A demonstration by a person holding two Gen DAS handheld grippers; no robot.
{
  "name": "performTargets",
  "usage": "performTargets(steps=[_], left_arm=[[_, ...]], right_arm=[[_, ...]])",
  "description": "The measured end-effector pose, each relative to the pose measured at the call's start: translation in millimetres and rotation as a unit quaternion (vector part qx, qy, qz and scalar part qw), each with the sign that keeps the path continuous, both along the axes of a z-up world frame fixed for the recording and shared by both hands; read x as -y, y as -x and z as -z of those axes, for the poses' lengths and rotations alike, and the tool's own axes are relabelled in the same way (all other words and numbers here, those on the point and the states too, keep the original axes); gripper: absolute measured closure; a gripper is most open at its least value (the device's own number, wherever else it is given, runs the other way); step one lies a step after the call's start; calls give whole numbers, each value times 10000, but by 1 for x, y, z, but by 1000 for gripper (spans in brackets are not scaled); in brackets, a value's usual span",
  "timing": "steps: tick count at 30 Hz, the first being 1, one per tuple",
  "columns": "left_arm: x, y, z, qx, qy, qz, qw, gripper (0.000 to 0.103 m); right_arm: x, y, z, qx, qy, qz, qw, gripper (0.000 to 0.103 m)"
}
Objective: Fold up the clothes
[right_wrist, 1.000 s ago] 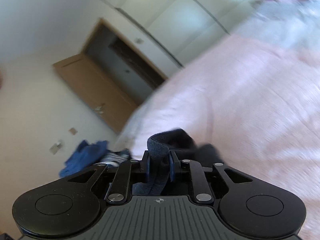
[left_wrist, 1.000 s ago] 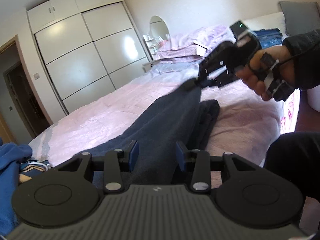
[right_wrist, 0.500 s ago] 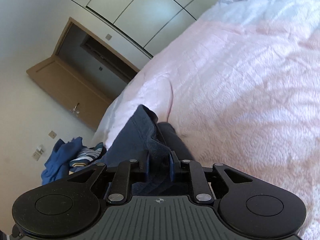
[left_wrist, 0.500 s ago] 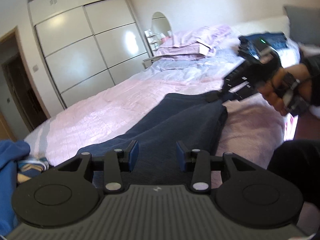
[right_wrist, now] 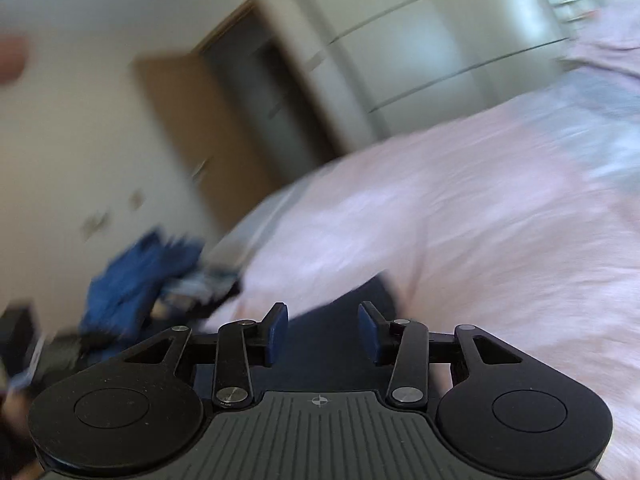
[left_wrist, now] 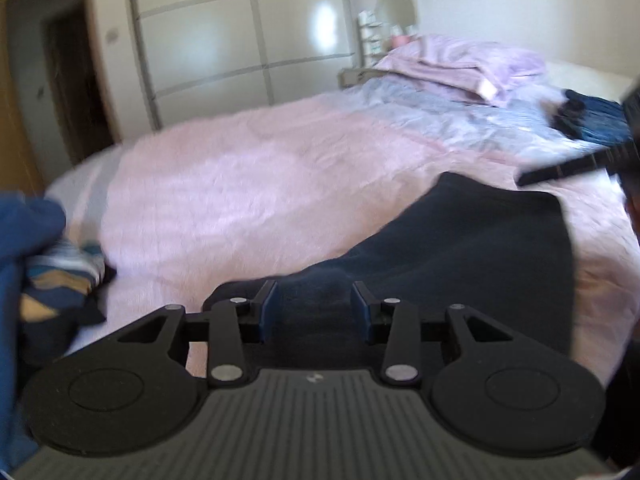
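A dark navy garment (left_wrist: 472, 248) lies flat on the pink bedspread (left_wrist: 248, 184), running from under my left gripper toward the right. My left gripper (left_wrist: 314, 310) is open and empty just above the garment's near end. My right gripper (right_wrist: 323, 334) is open and empty, with a strip of the same dark garment (right_wrist: 328, 344) below its blue pads. The tip of the right gripper (left_wrist: 576, 166) shows in the left wrist view just beyond the garment's far edge. Both views are blurred.
A heap of blue and striped clothes (left_wrist: 36, 264) lies at the bed's left end; it also shows in the right wrist view (right_wrist: 140, 280). Folded dark clothes (left_wrist: 592, 120) and purple pillows (left_wrist: 460, 64) lie at the head. White wardrobe (left_wrist: 240, 40) and a wooden door (right_wrist: 208, 152) stand behind.
My right gripper has let go of the garment's edge and opened. The garment has dropped from hanging in the air to lying flat on the bed. Both cameras swung.
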State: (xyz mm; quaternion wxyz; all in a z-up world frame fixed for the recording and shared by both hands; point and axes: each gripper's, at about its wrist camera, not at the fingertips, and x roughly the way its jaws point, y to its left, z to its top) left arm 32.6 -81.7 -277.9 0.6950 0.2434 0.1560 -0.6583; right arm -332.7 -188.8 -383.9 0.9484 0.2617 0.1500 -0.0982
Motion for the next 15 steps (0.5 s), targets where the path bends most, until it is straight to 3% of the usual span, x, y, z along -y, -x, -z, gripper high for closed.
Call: performTargets(steps=[3, 8, 10, 15], left_arm=[[17, -21, 23, -167, -335, -284, 9989, 71], [41, -38, 56, -388, -552, -360, 9971, 70], [49, -41, 56, -477, -577, -404, 9964, 70], [42, -39, 39, -411, -516, -394, 9970, 70]], right_arm=[[5, -25, 26, -644, 134, -178, 9977, 60], [12, -16, 49, -506, 227, -393, 9977, 61], [17, -16, 51, -480, 109, -377, 9981, 61], [2, -5, 39, -750, 383, -62, 9964, 61]])
